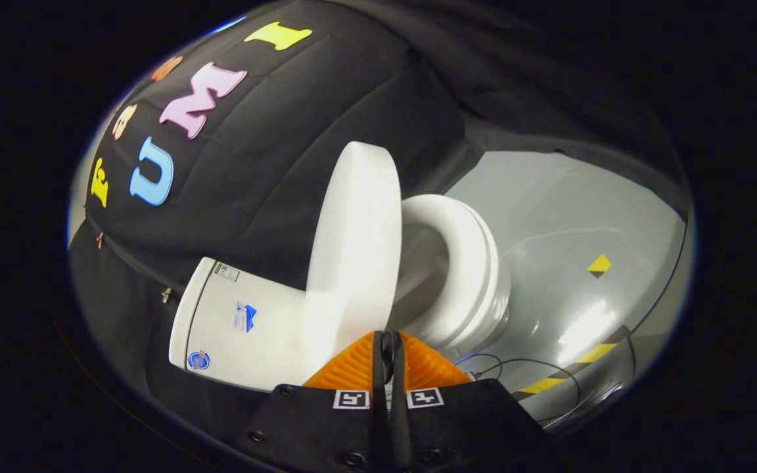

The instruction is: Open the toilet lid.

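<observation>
The toilet lid (355, 243) is taken as the landmark. To its left, the cistern (237, 325) is seen, and the raised lid is stood close against its front, though actual contact cannot be made out. The lid is already swung well up off the seat, with its broad outer face turned toward the cistern side. To the right of the lid, the seat ring (467, 272) is exposed and the dark hollow of the bowl is seen between lid and ring. Further right, grey floor (589, 217) is seen, with cables (523, 368) trailing across it.

The task is judged to be essentially done; only a last settling of the lid against the cistern, if any, is left.

The gripper (388, 348) is held just below the lid's lower edge, rolled sideways so that the toilet appears tipped over. Its fingers are pressed together with nothing gripped between them, and the lid is not clamped.
</observation>
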{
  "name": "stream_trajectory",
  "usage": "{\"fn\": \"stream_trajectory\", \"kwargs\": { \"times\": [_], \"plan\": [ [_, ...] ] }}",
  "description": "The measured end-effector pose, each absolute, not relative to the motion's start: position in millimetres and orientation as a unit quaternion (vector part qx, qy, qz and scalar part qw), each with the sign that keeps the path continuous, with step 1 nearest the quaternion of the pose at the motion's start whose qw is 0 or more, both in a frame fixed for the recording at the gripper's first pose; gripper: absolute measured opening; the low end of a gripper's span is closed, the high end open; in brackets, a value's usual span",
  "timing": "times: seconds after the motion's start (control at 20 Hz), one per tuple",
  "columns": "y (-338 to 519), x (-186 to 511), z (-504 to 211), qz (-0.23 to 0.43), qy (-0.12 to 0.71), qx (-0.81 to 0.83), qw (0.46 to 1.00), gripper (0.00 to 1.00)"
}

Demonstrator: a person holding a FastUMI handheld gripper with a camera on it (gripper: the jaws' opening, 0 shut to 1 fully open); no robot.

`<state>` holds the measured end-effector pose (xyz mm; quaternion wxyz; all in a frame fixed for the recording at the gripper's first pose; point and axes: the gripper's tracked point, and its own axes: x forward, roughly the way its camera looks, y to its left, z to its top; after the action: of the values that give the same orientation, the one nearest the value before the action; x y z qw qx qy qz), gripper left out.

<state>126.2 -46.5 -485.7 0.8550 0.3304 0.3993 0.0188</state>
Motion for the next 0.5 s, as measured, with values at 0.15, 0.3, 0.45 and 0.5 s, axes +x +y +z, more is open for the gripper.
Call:
{"fn": "stream_trajectory", "kwargs": {
  "times": [0.15,0.3,0.45,0.5],
  "plan": [
    [-29,129,-447,0.002,0.389,0.286,0.876,0.05],
    [-7,127,-420,-0.018,0.383,0.229,0.895,0.05],
    [11,127,-395,-0.045,0.369,0.19,0.909,0.06],
    [19,127,-388,-0.05,0.363,0.183,0.912,0.05]
  ]
}}
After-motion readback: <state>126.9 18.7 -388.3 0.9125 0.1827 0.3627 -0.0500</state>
